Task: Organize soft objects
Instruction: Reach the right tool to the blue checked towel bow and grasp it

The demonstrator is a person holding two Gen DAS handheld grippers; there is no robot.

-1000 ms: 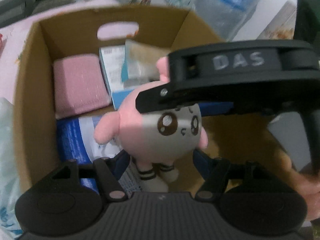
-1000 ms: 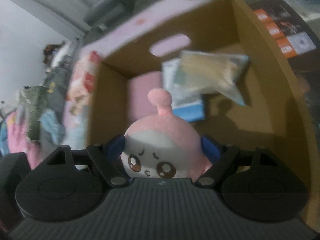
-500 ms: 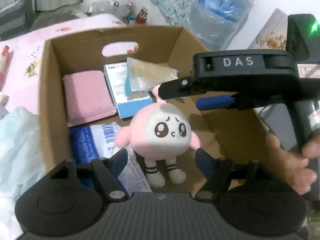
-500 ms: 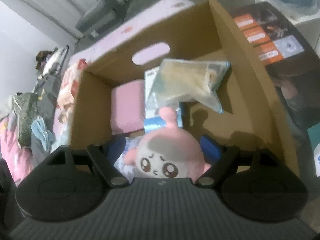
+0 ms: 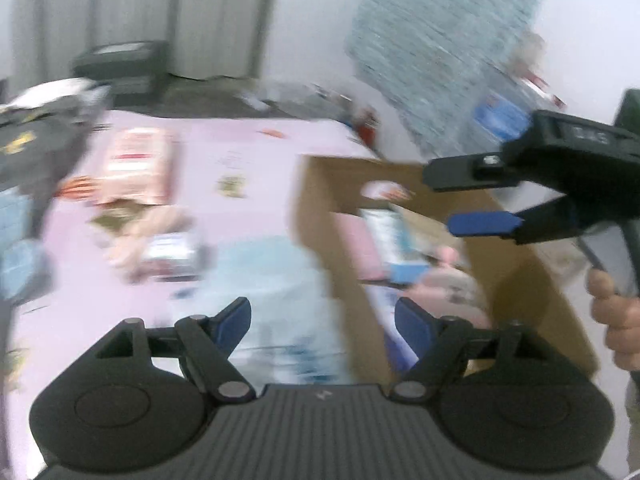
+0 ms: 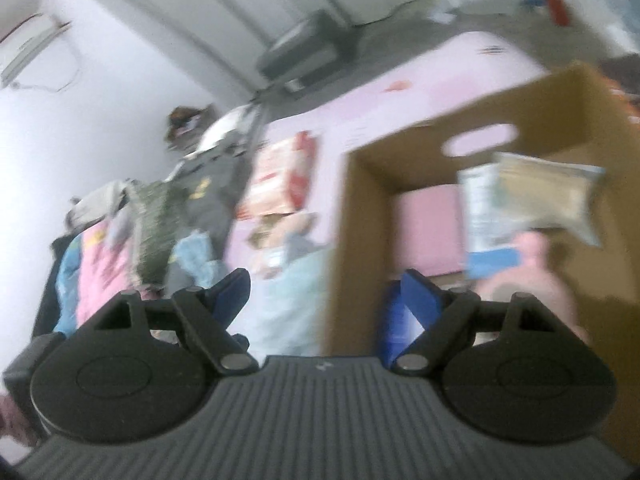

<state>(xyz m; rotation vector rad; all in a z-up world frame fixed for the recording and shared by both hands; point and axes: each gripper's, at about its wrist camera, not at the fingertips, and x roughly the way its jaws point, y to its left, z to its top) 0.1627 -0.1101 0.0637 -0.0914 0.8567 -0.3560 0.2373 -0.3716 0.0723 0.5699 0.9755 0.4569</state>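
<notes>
Pink plush (image 6: pixel 528 276) lies in cardboard box (image 5: pixel 520 280), frame right; left gripper (image 5: pixel 322 326) just opened, right gripper (image 6: pixel 326 300) apart, both empty; next: pick soft item (image 5: pixel 276 272) left of box.

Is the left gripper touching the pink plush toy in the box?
Apart. The left wrist view shows the left gripper open with nothing between its fingers, and the pink plush toy lying inside the cardboard box.

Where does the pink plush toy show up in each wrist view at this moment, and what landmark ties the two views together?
Left wrist view: the pink plush toy lies blurred at right of centre, inside the cardboard box, past the left claw's right finger.
Right wrist view: the toy sits at lower right, inside the box, below the clear packet.
Shared landmark: the oval handle cutout in the box's far wall.
</notes>
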